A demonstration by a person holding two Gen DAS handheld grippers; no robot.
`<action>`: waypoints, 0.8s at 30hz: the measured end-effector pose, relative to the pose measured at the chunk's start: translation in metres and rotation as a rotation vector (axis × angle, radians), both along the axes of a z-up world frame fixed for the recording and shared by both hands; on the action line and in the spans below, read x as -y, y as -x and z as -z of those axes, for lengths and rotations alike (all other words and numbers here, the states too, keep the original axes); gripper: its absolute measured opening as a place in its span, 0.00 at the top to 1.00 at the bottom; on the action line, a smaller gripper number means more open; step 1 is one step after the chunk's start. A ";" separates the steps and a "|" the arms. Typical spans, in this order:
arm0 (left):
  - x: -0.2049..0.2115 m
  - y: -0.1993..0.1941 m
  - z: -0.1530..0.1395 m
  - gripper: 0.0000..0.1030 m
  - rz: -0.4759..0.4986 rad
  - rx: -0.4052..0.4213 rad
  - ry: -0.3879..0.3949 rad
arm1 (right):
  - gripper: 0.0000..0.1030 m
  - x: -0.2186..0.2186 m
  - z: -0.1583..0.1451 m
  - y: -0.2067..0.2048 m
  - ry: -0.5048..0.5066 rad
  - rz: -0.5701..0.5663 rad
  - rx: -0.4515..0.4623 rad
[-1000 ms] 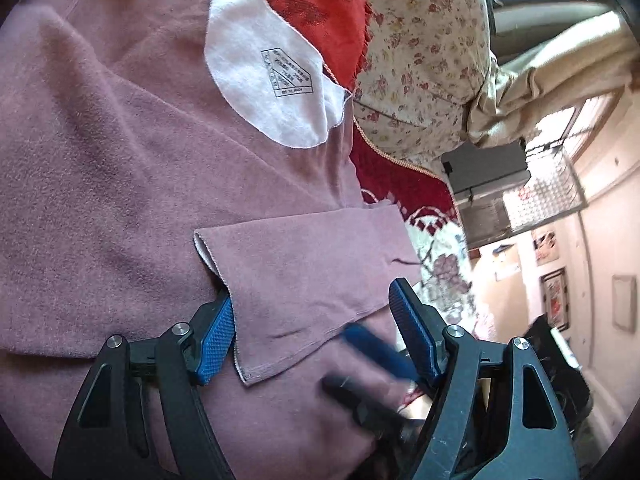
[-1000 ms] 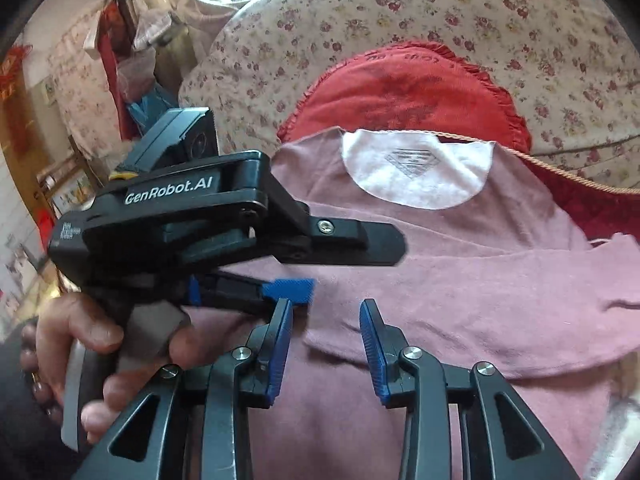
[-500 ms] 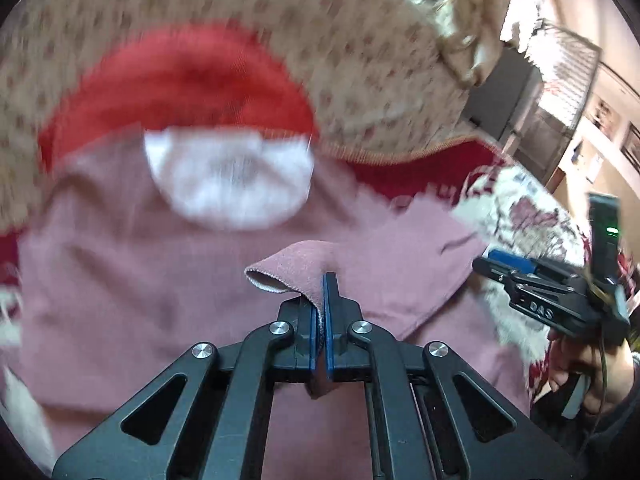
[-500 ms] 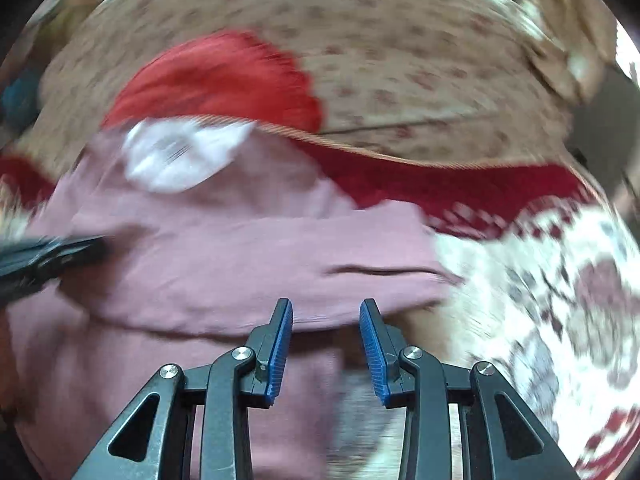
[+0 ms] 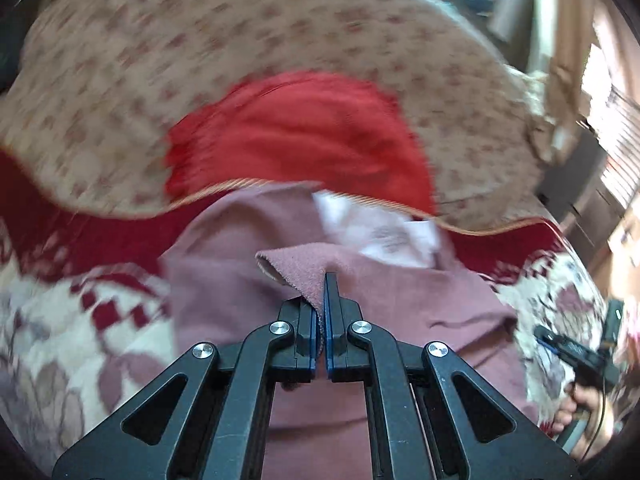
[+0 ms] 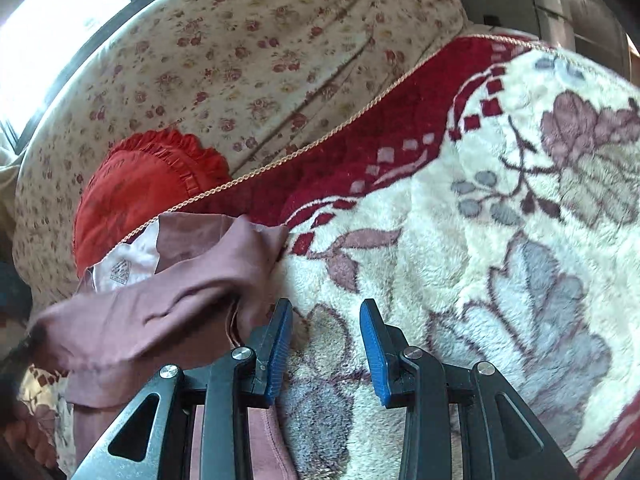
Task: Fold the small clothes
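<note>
A mauve long-sleeved top [image 5: 400, 304] with a white neck lining [image 5: 384, 232] lies on a floral blanket. My left gripper [image 5: 322, 292] is shut on the sleeve cuff [image 5: 296, 268] and holds it lifted over the top's body. In the right wrist view the top [image 6: 152, 312] lies bunched at the lower left. My right gripper [image 6: 325, 340] is open and empty over the blanket, just right of the top's edge. It also shows in the left wrist view [image 5: 576, 356] at the far right, held in a hand.
A white and red floral fleece blanket [image 6: 500, 240] covers the surface. A red frilled cushion [image 6: 136, 188] and a beige flowered cushion [image 6: 248, 64] lie behind the top. Furniture and a window show at the far right in the left wrist view.
My left gripper closed on the sleeve cuff and lifted it, swinging round to face the cushions. My right gripper moved right, off the top and over the blanket.
</note>
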State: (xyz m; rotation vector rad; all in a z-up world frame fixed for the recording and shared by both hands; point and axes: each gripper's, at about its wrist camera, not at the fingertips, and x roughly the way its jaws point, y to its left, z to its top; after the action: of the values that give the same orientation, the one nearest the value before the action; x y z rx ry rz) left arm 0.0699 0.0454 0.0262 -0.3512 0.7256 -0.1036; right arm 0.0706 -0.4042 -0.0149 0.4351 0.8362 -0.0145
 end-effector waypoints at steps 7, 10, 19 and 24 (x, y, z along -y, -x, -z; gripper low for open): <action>-0.007 -0.004 0.013 0.99 -0.069 -0.051 -0.037 | 0.68 -0.004 0.002 -0.002 0.004 -0.021 0.004; -0.008 -0.009 0.017 0.99 -0.086 -0.064 -0.054 | 0.68 -0.005 0.002 -0.001 0.004 -0.022 0.004; -0.037 -0.012 0.030 0.93 -0.228 -0.171 -0.038 | 0.68 -0.007 0.005 -0.003 0.011 -0.033 0.003; -0.048 0.004 0.014 0.92 -0.322 -0.072 -0.036 | 0.68 -0.011 0.005 -0.005 0.022 -0.038 0.004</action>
State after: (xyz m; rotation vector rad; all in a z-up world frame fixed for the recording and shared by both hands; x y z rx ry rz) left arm 0.0656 0.0930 0.0123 -0.4344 0.7326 0.2272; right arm 0.0753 -0.3929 -0.0197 0.3981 0.8397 0.0122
